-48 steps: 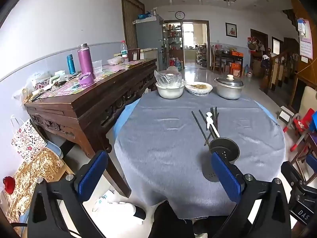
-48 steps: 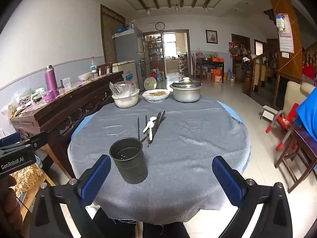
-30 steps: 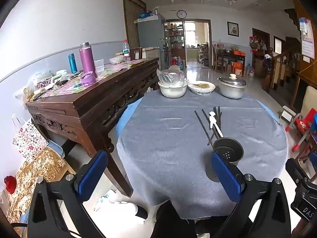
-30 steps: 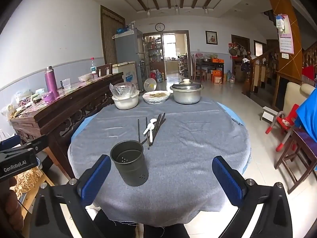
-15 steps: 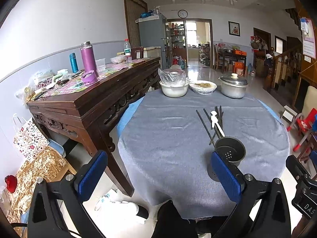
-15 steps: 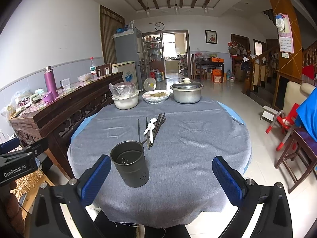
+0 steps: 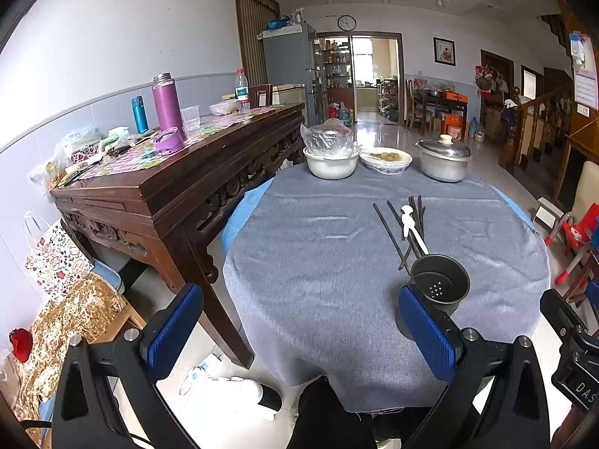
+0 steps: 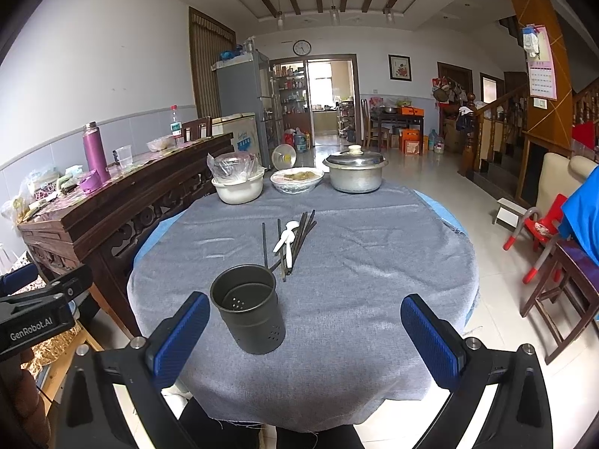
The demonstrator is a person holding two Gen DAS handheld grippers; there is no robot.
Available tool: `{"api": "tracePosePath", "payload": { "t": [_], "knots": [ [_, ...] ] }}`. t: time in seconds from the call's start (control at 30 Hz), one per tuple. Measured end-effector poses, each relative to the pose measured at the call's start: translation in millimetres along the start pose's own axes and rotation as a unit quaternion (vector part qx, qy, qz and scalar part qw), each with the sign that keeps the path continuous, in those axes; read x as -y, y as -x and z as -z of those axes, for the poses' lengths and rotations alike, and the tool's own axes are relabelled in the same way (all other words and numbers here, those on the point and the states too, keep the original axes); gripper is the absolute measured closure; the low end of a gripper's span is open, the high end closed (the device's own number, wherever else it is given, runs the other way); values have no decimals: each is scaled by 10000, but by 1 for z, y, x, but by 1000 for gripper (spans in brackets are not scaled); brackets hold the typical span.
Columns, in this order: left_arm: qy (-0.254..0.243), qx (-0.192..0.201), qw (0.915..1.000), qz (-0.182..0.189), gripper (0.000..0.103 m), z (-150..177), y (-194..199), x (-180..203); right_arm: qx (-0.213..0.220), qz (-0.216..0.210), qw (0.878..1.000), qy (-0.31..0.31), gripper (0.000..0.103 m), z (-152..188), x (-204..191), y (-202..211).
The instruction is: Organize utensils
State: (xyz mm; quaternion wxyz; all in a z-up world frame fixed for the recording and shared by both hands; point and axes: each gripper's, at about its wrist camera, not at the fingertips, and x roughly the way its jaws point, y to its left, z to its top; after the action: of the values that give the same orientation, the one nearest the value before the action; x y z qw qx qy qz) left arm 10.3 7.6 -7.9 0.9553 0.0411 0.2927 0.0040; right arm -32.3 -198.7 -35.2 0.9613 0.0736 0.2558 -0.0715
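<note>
Right wrist view shows the right gripper (image 8: 305, 336) spread wide and empty above the grey-clothed round counter (image 8: 374, 262), with dark chopsticks (image 8: 299, 239) and a white plastic spoon (image 8: 286, 237) lying lengthwise straight ahead, beyond the dark perforated metal holder (image 8: 249, 314).

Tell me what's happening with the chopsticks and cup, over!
Both grippers, left and right, open, holding nothing. Chopsticks and white spoon lying loose on the cloth behind the empty holder. Nothing blocking.
</note>
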Motion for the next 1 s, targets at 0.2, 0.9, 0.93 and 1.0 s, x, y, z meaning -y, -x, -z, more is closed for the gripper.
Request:
{"api": "tracePosePath", "payload": {
  "t": [0.2,0.9,0.93,1.0],
  "knots": [
    [-16,-27,10000,2,0,1,-2,1,-22,10,10000,-38,0,2,0,-2],
    [-47,-104,9999,29,0,3,-7,3,-42,31,10000,-70,0,3,-1,-5],
    [-49,-109,9999,31,0,3,-8,2,-49,31,10000,-76,0,3,0,-6],
    [-58,-126,9999,34,0,3,-9,2,-62,31,9999,-85,0,2,0,-8]
  ]
}}
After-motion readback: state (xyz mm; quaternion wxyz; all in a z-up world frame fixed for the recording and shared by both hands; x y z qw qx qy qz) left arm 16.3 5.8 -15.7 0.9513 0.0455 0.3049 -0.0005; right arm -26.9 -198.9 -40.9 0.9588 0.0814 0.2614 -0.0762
